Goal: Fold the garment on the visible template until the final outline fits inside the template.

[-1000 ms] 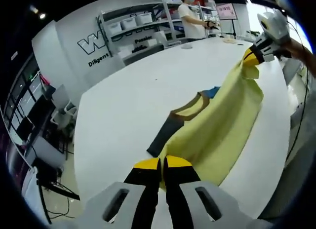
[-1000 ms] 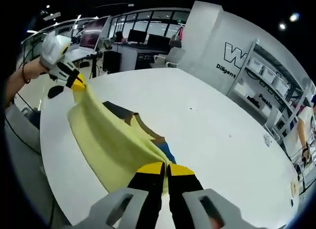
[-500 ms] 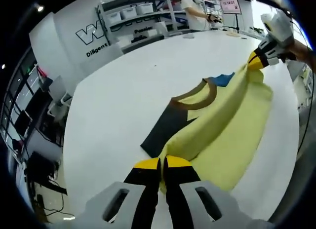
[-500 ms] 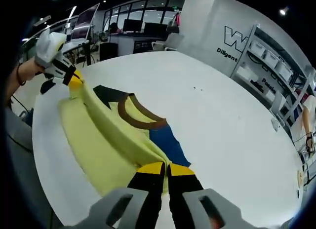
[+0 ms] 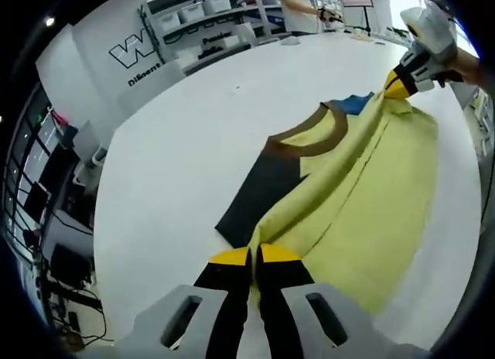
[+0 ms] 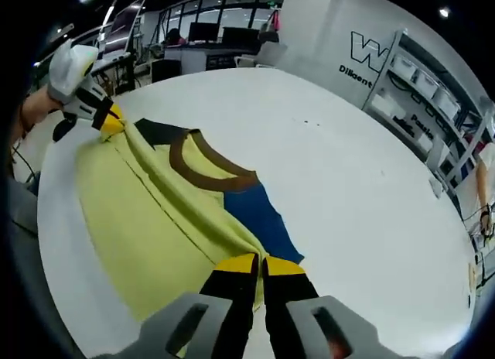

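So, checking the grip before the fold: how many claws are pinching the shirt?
2. The left claw grips the yellow shirt at the dark-sleeve end; the right claw grips it by the blue sleeve.

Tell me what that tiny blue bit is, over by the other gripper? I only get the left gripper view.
Observer: It's a whole blue sleeve of the shirt. The right gripper view shows it spread on the white table, right beside the right gripper.
Operator: Is that gripper really pinching the shirt? It looks so far away.
Observer: Yes. Up close, its jaws are shut on the yellow cloth, just next to where the blue sleeve starts.
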